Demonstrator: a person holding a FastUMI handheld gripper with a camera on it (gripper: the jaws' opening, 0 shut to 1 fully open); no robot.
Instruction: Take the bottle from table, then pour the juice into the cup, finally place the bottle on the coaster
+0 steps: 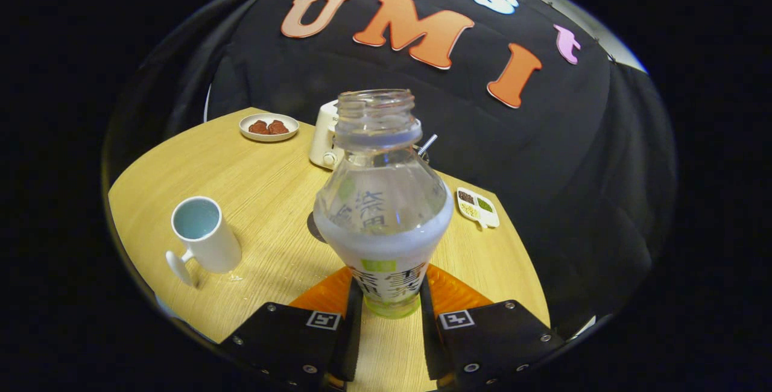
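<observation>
Both fingers of the gripper (391, 313) are pressing on the lower body of an uncapped bottle (383, 211), holding it upright above the wooden table (265, 181). Beside it a white cup (204, 238) is standing, handle toward the camera. Beyond are sitting a plate of snacks (269, 127), a white appliance (324, 134) and a small divided dish (477, 206).

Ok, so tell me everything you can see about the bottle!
The bottle is clear plastic with its cap off, so the threaded neck is open. A white label with dark writing wraps its lower half. It stands about upright between the gripper fingers, which press on both its sides. A dark round patch shows just behind it, on the wooden table. I cannot tell whether its base touches the table.
</observation>
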